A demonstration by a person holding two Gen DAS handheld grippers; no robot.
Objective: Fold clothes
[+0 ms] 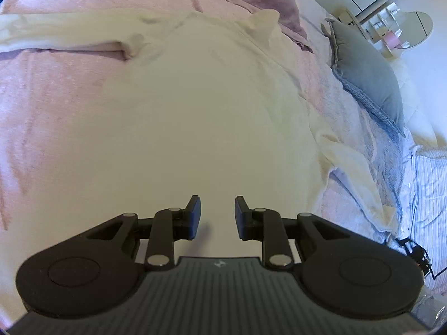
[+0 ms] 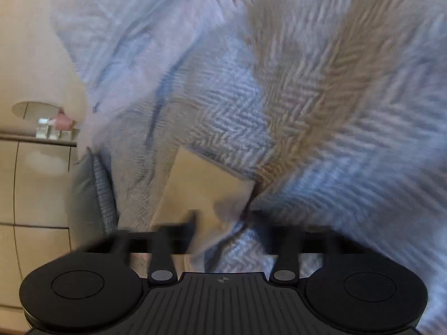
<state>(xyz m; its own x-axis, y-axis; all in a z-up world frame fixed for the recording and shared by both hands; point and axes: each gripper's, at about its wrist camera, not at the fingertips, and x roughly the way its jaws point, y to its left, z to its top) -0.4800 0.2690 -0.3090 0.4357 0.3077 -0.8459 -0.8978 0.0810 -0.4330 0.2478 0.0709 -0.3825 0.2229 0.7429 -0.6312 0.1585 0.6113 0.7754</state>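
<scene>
Left wrist view: my left gripper (image 1: 217, 216) hovers over the cream long-sleeved knit top (image 1: 195, 111), which lies spread on the pink fleecy blanket (image 1: 50, 106); its fingers stand narrowly apart with nothing between them, and one sleeve (image 1: 56, 33) stretches out to the left. A grey cushion (image 1: 371, 83) sits beyond the garment's right edge. Right wrist view: heavily blurred; my right gripper (image 2: 215, 234) points at a pale blue herringbone coverlet (image 2: 349, 167) and a tan cloth flap (image 2: 201, 189). I cannot tell from the smear whether its fingers pinch that flap. Risk, as I judge it: closing blind here could snag the bedding instead of the garment, dragging the fold askew
</scene>
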